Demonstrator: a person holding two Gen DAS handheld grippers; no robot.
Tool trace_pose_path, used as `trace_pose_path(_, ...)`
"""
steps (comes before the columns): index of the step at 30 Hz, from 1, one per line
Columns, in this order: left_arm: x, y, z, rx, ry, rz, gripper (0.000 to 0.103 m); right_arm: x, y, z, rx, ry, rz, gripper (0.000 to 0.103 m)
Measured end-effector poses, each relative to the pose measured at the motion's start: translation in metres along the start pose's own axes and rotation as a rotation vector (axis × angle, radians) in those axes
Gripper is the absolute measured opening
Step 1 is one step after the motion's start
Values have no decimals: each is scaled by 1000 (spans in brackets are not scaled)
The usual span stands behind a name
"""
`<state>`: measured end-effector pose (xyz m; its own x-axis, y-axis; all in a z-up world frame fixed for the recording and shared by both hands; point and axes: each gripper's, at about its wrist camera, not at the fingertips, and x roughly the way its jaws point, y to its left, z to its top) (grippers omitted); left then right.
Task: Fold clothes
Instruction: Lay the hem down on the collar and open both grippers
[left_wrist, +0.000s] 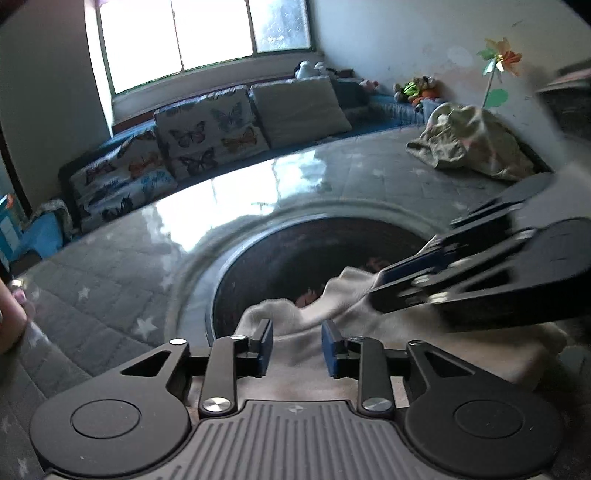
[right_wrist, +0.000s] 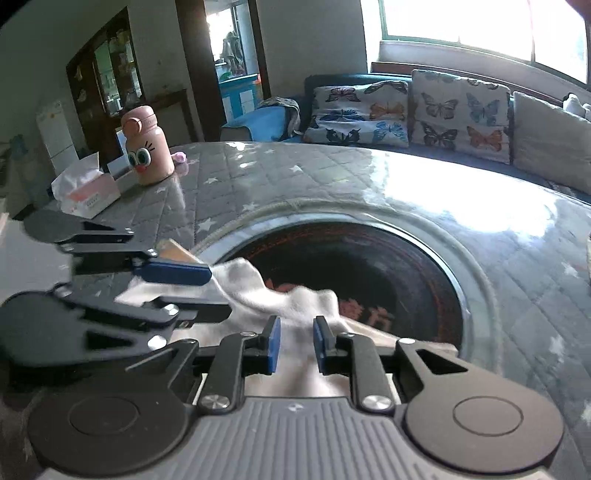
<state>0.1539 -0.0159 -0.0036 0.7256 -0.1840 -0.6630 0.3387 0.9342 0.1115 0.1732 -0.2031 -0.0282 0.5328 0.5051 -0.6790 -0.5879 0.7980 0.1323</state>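
Note:
A cream-white garment (left_wrist: 284, 312) (right_wrist: 295, 299) lies crumpled over the near rim of the dark round inset (left_wrist: 295, 254) (right_wrist: 351, 258) in the table. My left gripper (left_wrist: 297, 345) stands open, its blue pads apart, and the cloth lies in the gap below them. In the right wrist view the left gripper (right_wrist: 218, 291) comes in from the left, with the cloth's edge between its fingers. My right gripper (right_wrist: 297, 343) is open by a narrower gap over the same cloth. The right gripper (left_wrist: 376, 286) enters the left wrist view from the right, its tips at the cloth.
The table (right_wrist: 258, 177) has a grey star-quilted cover under a glossy sheet. A heap of pale clothes (left_wrist: 476, 144) sits at its far right. A pink bottle (right_wrist: 147, 144) and a tissue box (right_wrist: 86, 192) stand at the far left. Butterfly cushions (left_wrist: 207, 136) line the sofa behind.

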Motion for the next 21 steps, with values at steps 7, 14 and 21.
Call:
trace_pose_path(7,10,7,-6,-40,25,7,48,-6,-17,-20,29,9,-53,26)
trace_pose_path(14,2,10,-7,-53,8,15,60,-23,-19,-19,52,-26,-35,27)
trace_pose_path(21,-27,6,-16,-56,-41,33,89,-31,-8,-37,-29,19,-41,40)
